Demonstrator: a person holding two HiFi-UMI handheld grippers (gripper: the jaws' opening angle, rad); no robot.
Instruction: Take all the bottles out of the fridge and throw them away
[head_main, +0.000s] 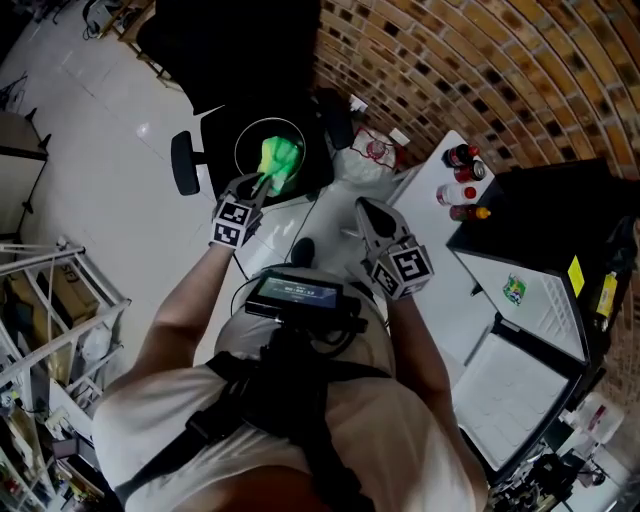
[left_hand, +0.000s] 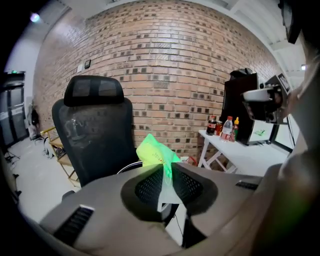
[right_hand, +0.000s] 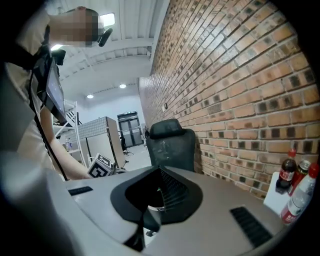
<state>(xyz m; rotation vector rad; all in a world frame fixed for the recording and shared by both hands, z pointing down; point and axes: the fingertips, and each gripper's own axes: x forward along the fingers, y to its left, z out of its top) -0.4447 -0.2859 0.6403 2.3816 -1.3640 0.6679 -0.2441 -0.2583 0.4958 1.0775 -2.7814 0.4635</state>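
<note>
The left gripper (left_hand: 167, 171) pinched one green bag (left_hand: 152, 152), the right gripper (right_hand: 159, 168) was pressed together, empty, and three bottles (head_main: 455, 193) and one can (head_main: 478, 171) stood at the worktop's (head_main: 432, 262) corner.

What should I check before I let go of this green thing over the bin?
1. Left gripper grips the green item: ok, jaws shut on it.
2. Green item above the bin: ok, the head view shows it inside the rim's outline.
3. Right gripper free: ok, jaws together, nothing between them.
4. Bottles all binned: not ok, several stand on the white table.
5. Fridge emptied: cannot tell, its inside is not visible.
</note>
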